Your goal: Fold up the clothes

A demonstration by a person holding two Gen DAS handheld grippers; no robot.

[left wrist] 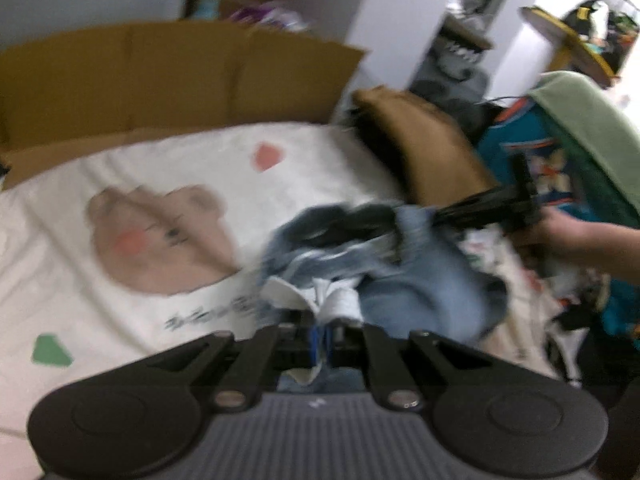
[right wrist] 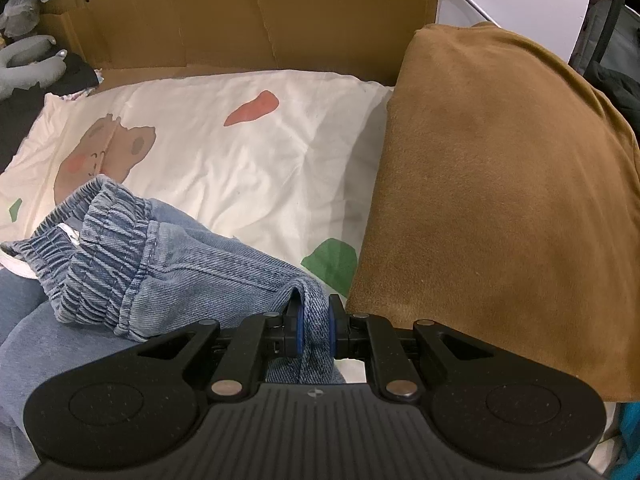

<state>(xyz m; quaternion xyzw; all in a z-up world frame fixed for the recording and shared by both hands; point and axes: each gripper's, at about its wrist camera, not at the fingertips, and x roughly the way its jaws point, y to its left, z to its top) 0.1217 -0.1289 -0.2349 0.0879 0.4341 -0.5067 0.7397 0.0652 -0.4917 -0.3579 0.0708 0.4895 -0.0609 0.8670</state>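
A pair of light blue jeans [right wrist: 192, 268] with an elastic waistband lies bunched on a cream printed sheet [right wrist: 240, 152]. My right gripper [right wrist: 314, 328] is shut on a fold of the denim near the sheet's front. In the blurred left wrist view the jeans [left wrist: 400, 280] hang crumpled between both tools. My left gripper [left wrist: 320, 340] is shut on their white inner lining and denim edge. The right gripper [left wrist: 408, 232] reaches in from the right, held by a person's hand [left wrist: 568, 236].
A folded brown cloth [right wrist: 500, 184] lies on the right of the sheet. A cardboard wall [right wrist: 256, 20] stands behind the sheet. A teal garment [left wrist: 532, 160] and a green cloth [left wrist: 592, 128] are piled at the right. A grey plush toy [right wrist: 28, 64] lies at the far left.
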